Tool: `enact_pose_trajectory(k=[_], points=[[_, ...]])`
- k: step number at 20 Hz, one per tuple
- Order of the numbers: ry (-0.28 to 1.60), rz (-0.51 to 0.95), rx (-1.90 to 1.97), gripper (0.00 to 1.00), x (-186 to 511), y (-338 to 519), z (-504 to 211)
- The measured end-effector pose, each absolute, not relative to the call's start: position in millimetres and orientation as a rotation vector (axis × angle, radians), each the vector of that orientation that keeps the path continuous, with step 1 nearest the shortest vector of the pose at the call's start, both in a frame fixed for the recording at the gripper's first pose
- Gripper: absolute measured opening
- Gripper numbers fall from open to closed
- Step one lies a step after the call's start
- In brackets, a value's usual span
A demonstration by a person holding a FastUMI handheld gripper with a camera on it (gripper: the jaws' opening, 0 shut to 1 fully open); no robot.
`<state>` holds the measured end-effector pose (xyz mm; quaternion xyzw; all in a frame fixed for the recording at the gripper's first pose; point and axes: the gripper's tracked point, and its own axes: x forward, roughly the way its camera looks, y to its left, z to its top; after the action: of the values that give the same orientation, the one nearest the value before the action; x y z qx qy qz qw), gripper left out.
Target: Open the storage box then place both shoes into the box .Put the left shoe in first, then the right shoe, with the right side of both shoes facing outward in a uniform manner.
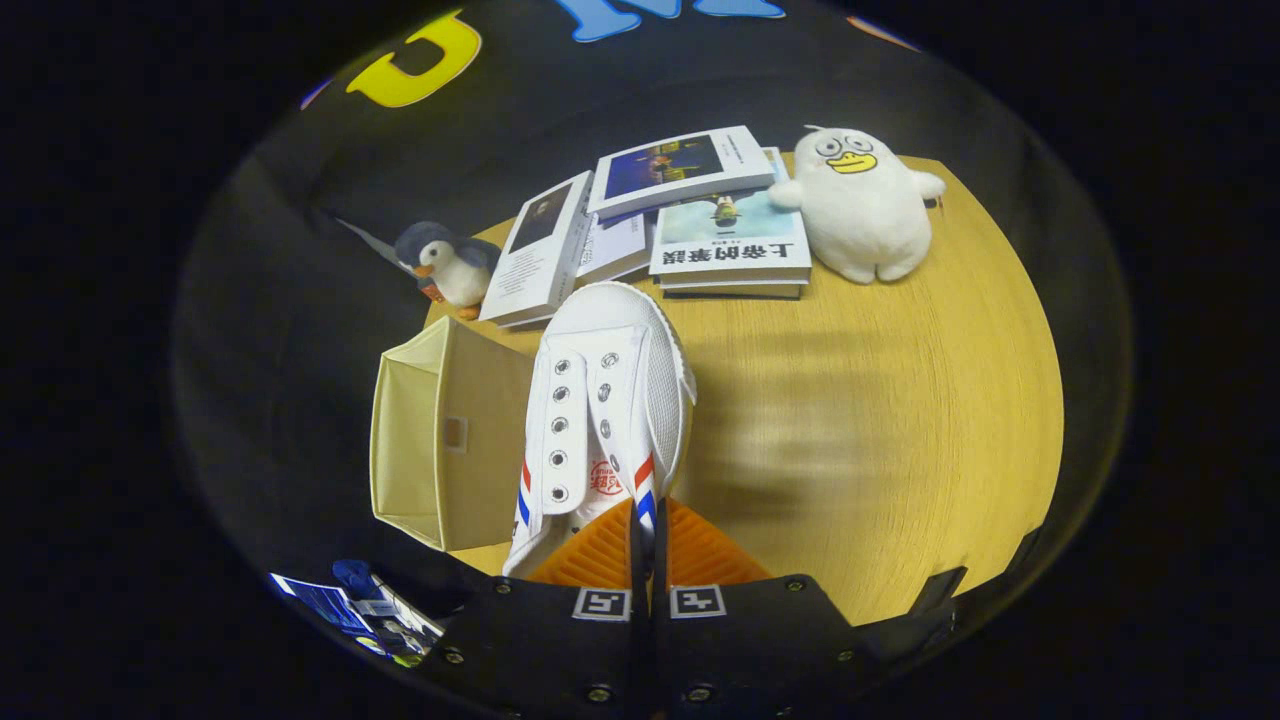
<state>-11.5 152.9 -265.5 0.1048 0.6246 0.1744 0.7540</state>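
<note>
Fingers [647,535] pinch a white shoe [610,400] above the wooden table [880,400]; books [690,215] lie beyond them.

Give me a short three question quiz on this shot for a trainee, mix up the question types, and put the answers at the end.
1. True or false: the gripper is shut on the collar of the white shoe.
2. Which toy sits just beyond the cream storage box? A) the white duck plush B) the penguin plush C) a teddy bear
3. Fill in: the books lie between the two ______ toys on the wooden table.

Key: 1 true; 2 B; 3 plush.
</note>
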Motion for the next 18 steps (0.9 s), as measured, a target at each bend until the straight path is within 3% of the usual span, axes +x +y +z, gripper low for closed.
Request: enact_pose_trajectory(k=[18], points=[[1.324, 0.743, 0.042, 0.00, -7.2, 347.1, -225.6]])
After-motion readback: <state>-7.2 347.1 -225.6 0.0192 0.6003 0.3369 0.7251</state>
